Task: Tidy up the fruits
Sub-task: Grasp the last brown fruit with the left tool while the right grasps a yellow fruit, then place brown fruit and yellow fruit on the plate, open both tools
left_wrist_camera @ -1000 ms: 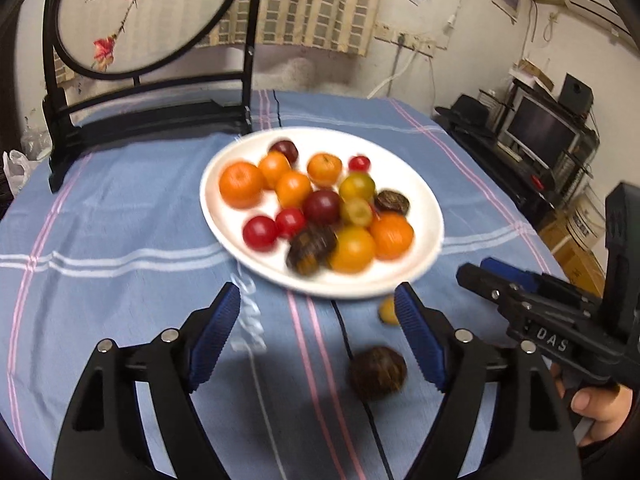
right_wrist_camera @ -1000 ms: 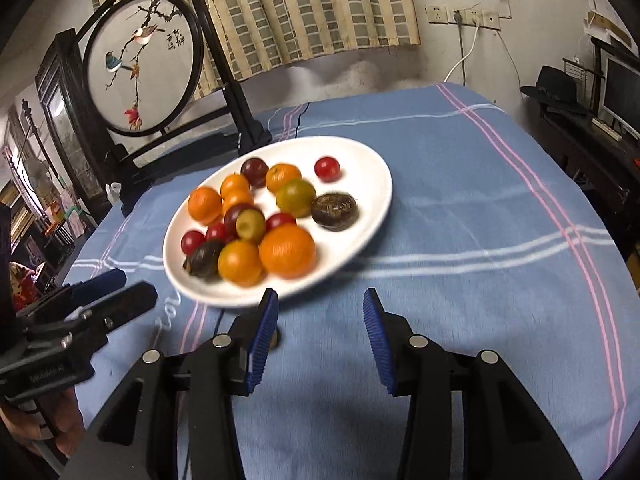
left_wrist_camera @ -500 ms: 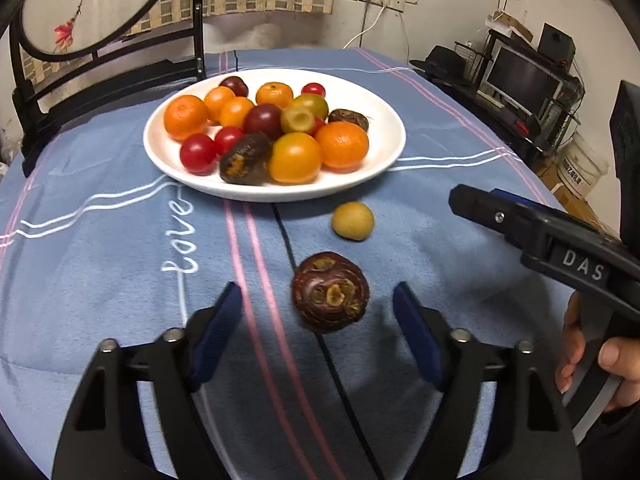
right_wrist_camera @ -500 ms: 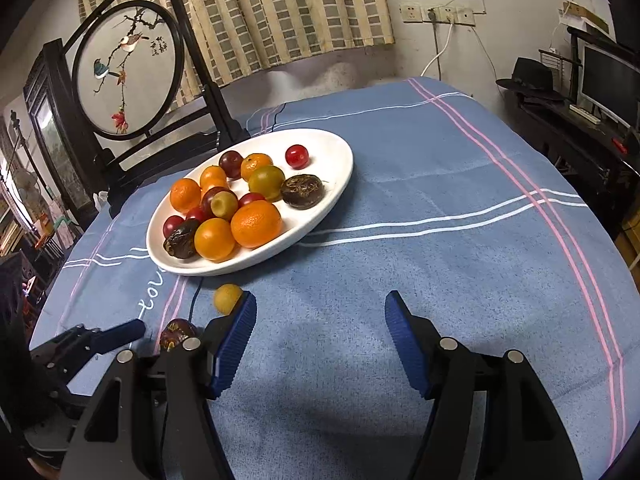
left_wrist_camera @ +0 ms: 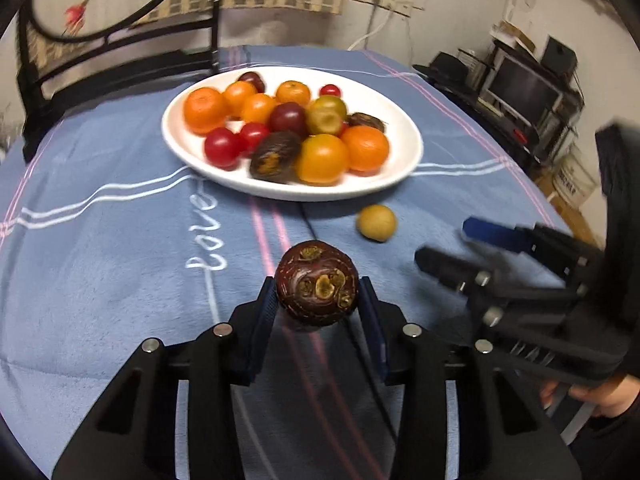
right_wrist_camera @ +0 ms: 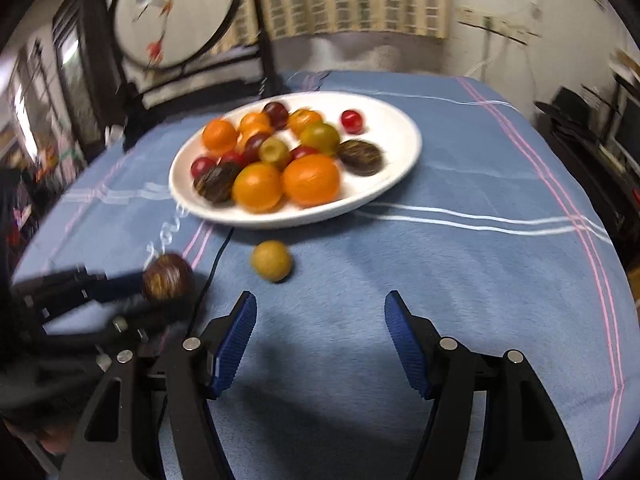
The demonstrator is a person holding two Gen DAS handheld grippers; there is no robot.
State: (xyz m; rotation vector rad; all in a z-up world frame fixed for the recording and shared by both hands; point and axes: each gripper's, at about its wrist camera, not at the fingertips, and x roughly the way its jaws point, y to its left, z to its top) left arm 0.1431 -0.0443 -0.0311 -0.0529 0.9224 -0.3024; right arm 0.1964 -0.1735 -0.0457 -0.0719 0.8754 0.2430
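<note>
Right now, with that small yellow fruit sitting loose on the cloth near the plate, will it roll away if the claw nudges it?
Probably yes. The yellow fruit looks round and smooth, so a sideways nudge would likely roll it. The soft blue cloth may slow it. It looks small and light, so open pads closing from both sides seem safer.
</note>
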